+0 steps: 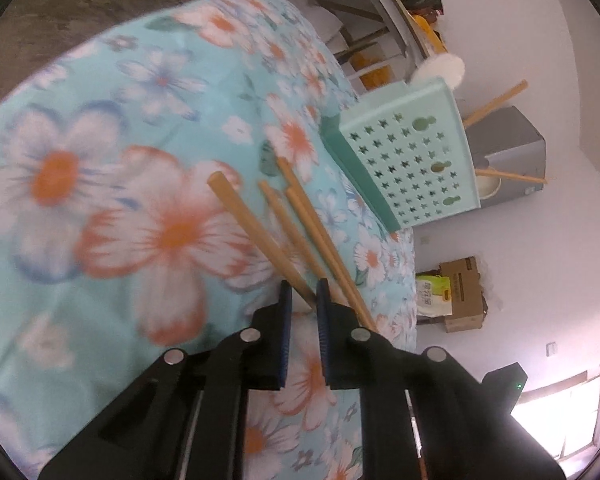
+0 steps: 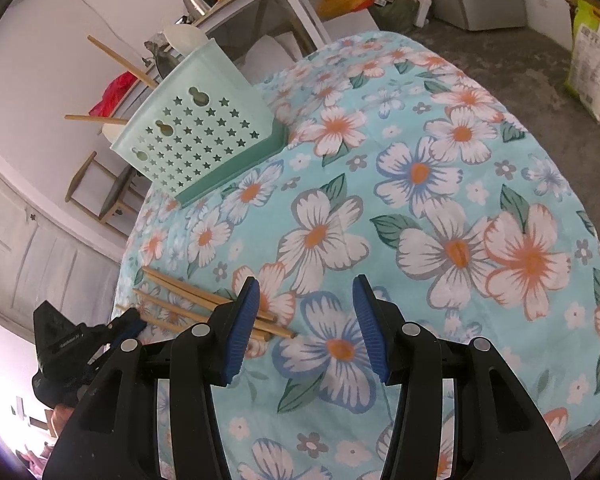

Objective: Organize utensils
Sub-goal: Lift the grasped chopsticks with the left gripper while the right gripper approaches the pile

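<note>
A: Left hand-held gripper (image 1: 303, 294): jaws drawn in on one chopstick (image 1: 256, 236) near its tip; three more chopsticks (image 1: 312, 232) lie beside it on the floral worktop (image 1: 100, 160). Right hand-held gripper (image 2: 305, 320): spread, empty, hovering.

B: Step is pickup. Next: lift clear, carry to the green utensil holder (image 1: 412, 160) farther back, which already has chopsticks in it, and drop in upright. Bag label beyond: unreadable.

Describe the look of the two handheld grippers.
Both are matte black plastic. The left gripper and the right gripper each have two angular fingers lined with ribbed blue pads, plus round silver pins at the linkage joints. No cables or sleeves show.
</note>
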